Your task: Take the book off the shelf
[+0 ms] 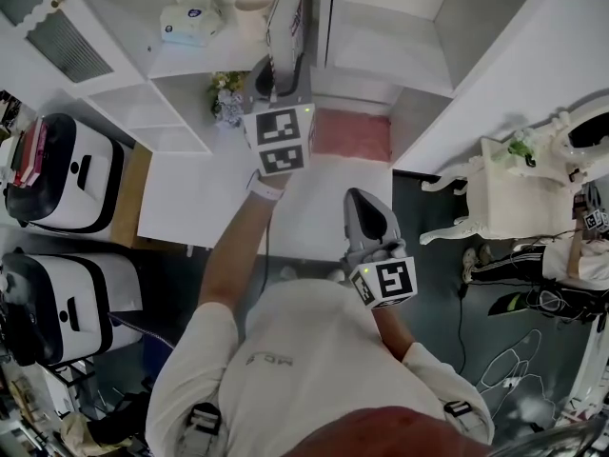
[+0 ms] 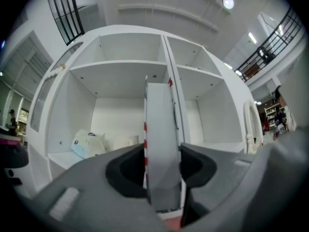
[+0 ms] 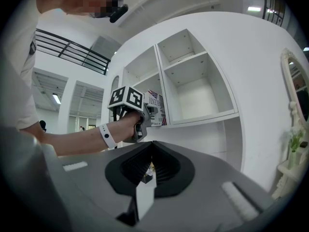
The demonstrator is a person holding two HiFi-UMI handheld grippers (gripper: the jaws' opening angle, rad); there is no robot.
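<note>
The book (image 1: 288,22) stands upright at the front of the shelf (image 1: 400,27), in the left-hand compartment just beside the middle divider (image 1: 324,17). The left gripper (image 1: 277,82) reaches up to the shelf and is closed on the book. In the left gripper view the book (image 2: 162,129) fills the gap of the left gripper (image 2: 162,166), with its narrow edge facing the camera and one pad pressed flat on each cover. The jaws stand partly apart, only as wide as the book is thick. A red-and-white striped trim runs down the book's left edge. Its lower end sits deep between the jaws and its upper part rises above them in front of the divider (image 2: 173,88).

Deeper in the same compartment of the shelf (image 2: 116,69), left of the book, lie a tissue pack (image 2: 88,143) and a cup (image 1: 253,12), both apart from the jaws.

The right gripper (image 1: 363,200) hangs well below the shelf, near the person's chest. Its own view shows the right gripper (image 3: 151,149) with jaws fully together and nothing between them. Beyond them, the left gripper (image 3: 148,114) holds the book (image 3: 157,108) against the shelf (image 3: 203,81).
</note>
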